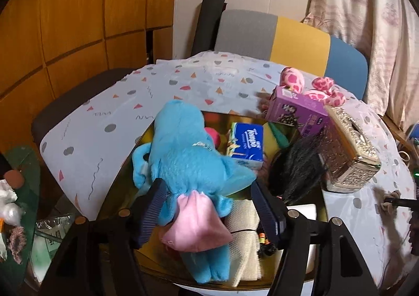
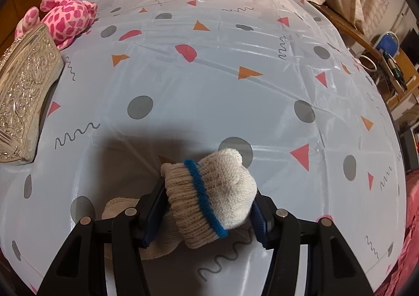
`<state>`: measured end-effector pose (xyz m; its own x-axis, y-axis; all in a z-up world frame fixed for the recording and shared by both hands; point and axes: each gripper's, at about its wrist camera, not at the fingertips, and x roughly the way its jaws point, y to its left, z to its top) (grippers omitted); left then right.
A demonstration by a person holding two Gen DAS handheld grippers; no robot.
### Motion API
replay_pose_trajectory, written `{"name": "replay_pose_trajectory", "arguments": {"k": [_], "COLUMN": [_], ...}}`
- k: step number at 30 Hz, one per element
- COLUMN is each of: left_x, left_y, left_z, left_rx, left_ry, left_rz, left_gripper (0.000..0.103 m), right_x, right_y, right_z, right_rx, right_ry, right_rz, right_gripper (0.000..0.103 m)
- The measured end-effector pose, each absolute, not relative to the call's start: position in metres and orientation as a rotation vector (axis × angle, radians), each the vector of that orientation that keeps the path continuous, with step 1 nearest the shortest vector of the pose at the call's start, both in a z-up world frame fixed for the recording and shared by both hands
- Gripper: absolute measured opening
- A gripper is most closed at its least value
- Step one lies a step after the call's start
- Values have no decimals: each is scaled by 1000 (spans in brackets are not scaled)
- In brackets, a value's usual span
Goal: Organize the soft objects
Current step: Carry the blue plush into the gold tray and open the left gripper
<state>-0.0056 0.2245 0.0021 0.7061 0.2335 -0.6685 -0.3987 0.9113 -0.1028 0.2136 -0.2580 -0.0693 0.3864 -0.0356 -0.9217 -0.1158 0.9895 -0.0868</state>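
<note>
Left wrist view: blue plush toy (image 1: 183, 165) hides most tray (image 1: 125, 165) contents.

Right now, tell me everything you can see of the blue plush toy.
The blue plush toy is fuzzy and bright blue, with a pink satin piece near its lower end. It lies lengthwise in the gold tray, over a cream cloth and against a tissue pack. The left gripper straddles it, pads apart, apparently not pressing.

The gold tray (image 1: 146, 136) is crowded: a blue plush toy (image 1: 183, 159), a tissue pack (image 1: 246, 144) and a black furry thing (image 1: 296, 165) fill it. The ornate metal box (image 1: 348, 154) and purple carton (image 1: 296, 109) wall its right and far-right sides. The surface (image 2: 209, 86) lies open beyond the knitted glove (image 2: 209, 191).
</note>
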Motion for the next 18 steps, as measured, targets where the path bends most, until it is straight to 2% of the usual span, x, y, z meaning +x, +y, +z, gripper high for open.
{"name": "replay_pose_trajectory", "arguments": {"k": [12, 18], "left_x": [-8, -6], "left_y": [209, 209], "left_z": [12, 9], "left_rx": [-239, -242], "left_ry": [682, 687], "left_rz": [311, 299], "left_gripper": [74, 74], "right_x": [188, 160], "right_y": [-242, -229], "right_z": [-63, -36], "right_rx": [-55, -37], "right_ry": [1277, 1195], "right_rz": [65, 109], "right_gripper": [54, 54]}}
